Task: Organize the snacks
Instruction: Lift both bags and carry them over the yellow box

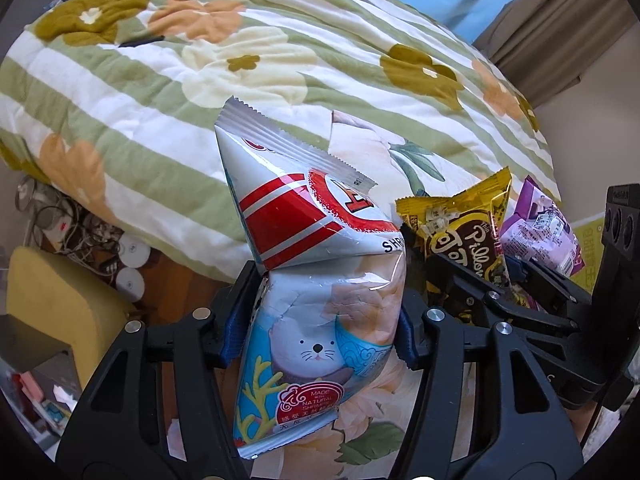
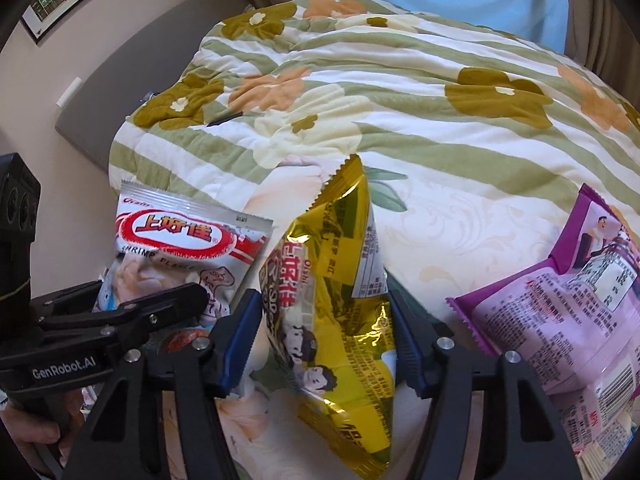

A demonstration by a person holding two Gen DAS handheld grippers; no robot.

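Note:
My left gripper is shut on a white and red shrimp chip bag, its blue pads squeezing the bag's waist so the pack creases. The same shrimp chip bag shows at the left of the right wrist view, with the left gripper around it. My right gripper is shut on a yellow snack bag, pads pressing both sides. That yellow snack bag stands to the right in the left wrist view, the right gripper on it. A purple snack bag lies at the right on the bed.
A green-striped floral quilt covers the bed behind the bags. Off the bed's left side are a yellow stool and tangled cables with a power strip on the floor. A hand holds the left gripper's handle.

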